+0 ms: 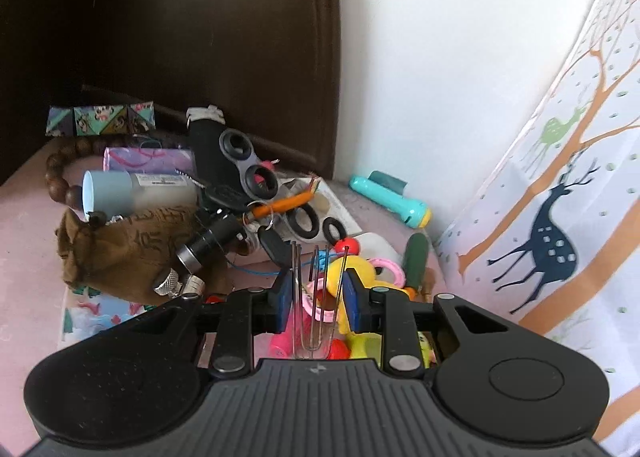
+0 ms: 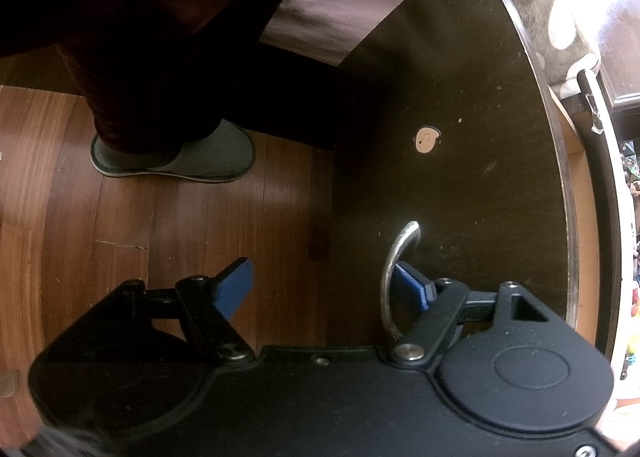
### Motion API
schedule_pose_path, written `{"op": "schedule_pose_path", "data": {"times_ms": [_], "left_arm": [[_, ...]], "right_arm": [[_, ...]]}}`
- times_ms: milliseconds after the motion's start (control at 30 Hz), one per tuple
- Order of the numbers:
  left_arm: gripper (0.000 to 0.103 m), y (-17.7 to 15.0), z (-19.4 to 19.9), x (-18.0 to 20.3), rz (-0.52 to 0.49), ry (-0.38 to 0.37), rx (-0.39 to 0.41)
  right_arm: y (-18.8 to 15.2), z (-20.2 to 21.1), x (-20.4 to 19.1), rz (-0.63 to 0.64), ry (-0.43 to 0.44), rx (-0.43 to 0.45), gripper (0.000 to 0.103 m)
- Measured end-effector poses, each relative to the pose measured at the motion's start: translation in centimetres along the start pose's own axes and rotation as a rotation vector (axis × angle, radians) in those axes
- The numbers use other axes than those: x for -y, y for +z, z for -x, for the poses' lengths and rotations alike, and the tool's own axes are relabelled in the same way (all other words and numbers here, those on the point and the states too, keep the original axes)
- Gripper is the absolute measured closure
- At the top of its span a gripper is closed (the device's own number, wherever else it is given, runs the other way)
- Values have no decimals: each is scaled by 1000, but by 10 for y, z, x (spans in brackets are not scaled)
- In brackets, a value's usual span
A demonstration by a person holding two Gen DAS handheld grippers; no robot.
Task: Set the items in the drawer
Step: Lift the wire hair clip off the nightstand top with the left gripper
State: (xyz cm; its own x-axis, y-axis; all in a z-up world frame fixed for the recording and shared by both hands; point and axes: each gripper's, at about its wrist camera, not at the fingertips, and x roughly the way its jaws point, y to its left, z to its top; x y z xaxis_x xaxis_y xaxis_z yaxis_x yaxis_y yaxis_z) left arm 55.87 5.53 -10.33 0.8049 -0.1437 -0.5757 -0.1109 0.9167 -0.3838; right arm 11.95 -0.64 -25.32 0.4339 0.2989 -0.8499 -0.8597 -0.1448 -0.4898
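The dark wooden drawer front (image 2: 440,137) is the largest thing near the right gripper (image 2: 320,289), and I use it as the landmark. This gripper has its jaws wide apart and holds nothing. One blue pad is hooked behind the curved metal handle (image 2: 390,277) on the drawer front, and the other pad is well to the side, over the wooden floor (image 2: 120,217). A slipper (image 2: 180,155) of the person stands on the floor beside the cabinet. At the upper edge of the drawer front a pale strip of drawer wall shows, so I judge that the drawer is already pulled out a little. What is inside it cannot be seen.

The items are still in a heap on the pink surface (image 1: 24,257), not in the drawer: a brown pouch (image 1: 120,257), a pale blue tube (image 1: 120,193), a teal flashlight (image 1: 394,199), a yellow toy (image 1: 352,273), keys (image 1: 224,193) and a bead bracelet (image 1: 64,165).

The left gripper (image 1: 318,289) has its jaws rather narrow around some thin wire loops (image 1: 316,297), perhaps hairpins. If the pads really press on them, I cannot tell. So the task seems to be at its beginning, and nearly all items remain to be moved.
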Motion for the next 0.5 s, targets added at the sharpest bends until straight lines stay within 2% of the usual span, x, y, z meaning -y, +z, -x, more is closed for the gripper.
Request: {"op": "schedule_pose_path", "data": {"times_ms": [500], "left_arm": [[78, -12, 74, 10, -107, -54, 8]], "right_arm": [[-1, 0, 1, 6, 1, -3, 26]]}}
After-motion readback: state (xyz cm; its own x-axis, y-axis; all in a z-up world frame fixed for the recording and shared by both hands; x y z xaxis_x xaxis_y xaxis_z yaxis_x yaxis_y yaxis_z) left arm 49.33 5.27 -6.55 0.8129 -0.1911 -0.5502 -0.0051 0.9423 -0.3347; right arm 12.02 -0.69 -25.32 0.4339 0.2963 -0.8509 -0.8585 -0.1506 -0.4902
